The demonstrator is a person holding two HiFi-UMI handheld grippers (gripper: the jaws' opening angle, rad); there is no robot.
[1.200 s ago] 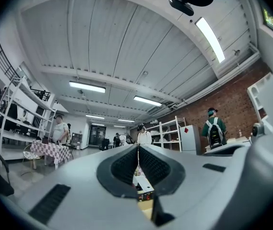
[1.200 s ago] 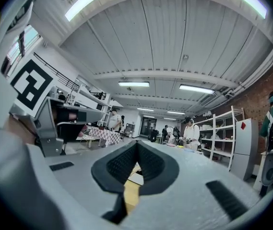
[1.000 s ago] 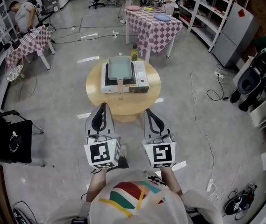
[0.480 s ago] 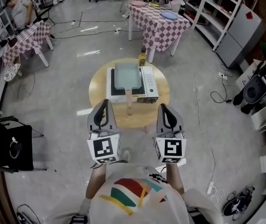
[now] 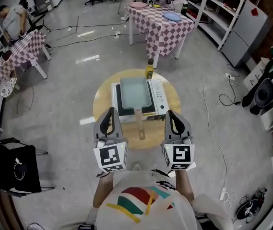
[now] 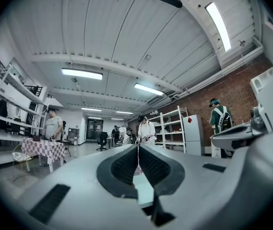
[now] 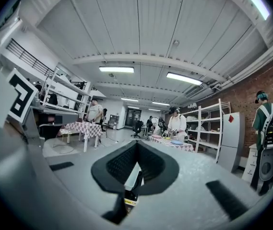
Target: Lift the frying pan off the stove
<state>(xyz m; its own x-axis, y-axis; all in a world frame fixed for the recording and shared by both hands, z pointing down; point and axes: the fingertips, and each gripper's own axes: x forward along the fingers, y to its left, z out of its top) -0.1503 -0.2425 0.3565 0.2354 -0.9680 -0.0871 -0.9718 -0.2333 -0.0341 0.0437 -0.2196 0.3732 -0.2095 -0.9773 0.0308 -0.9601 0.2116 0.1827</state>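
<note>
The frying pan (image 5: 134, 91) sits on the stove (image 5: 157, 96) in the middle of the round table (image 5: 103, 99). Its handle (image 5: 139, 123) points straight back at the person, so its long axis runs away from them. The handle's end lies between the left gripper (image 5: 110, 111) and the right gripper (image 5: 172, 113), about equally near each. Both have their jaws pressed together on nothing (they would need to part first). A bottle (image 5: 149, 72) stands at the far edge, and open floor surrounds the table.
</note>
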